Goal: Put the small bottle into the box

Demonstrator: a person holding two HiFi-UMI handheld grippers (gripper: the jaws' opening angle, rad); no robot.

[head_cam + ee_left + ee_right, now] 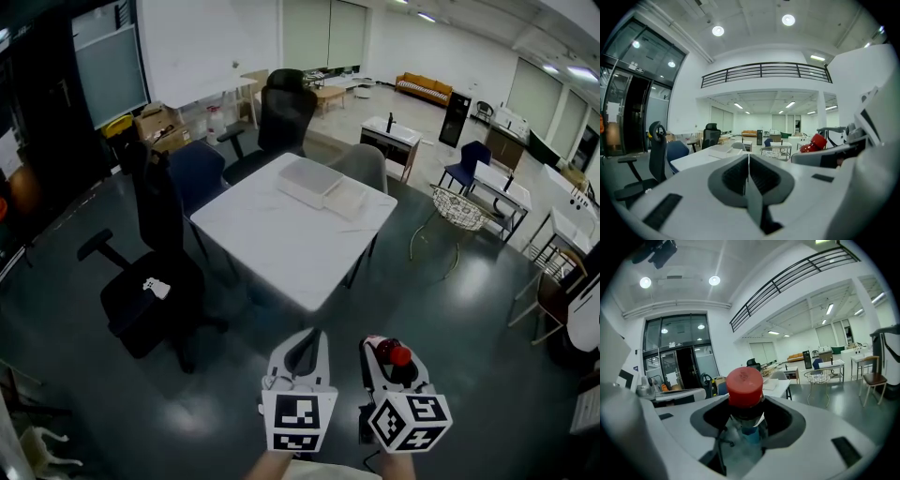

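A small clear bottle with a red cap [745, 386] sits between the jaws of my right gripper [747, 423], which is shut on it; its cap [399, 355] shows red in the head view too. My right gripper [386, 361] hangs low at the bottom right over the floor. Beside it, my left gripper [302, 354] is shut with nothing in it, its jaws pressed together [748, 180]. A flat white box [310, 180] with its lid [349, 199] beside it lies on the far part of the white table [272, 246], well ahead of both grippers.
A black office chair [155, 281] stands left of the table, a blue chair [195, 173] and another black chair [278, 117] behind it. A grey chair [364, 163] is at the far side. A wire-basket chair [457, 208] and small desks stand at the right on the dark floor.
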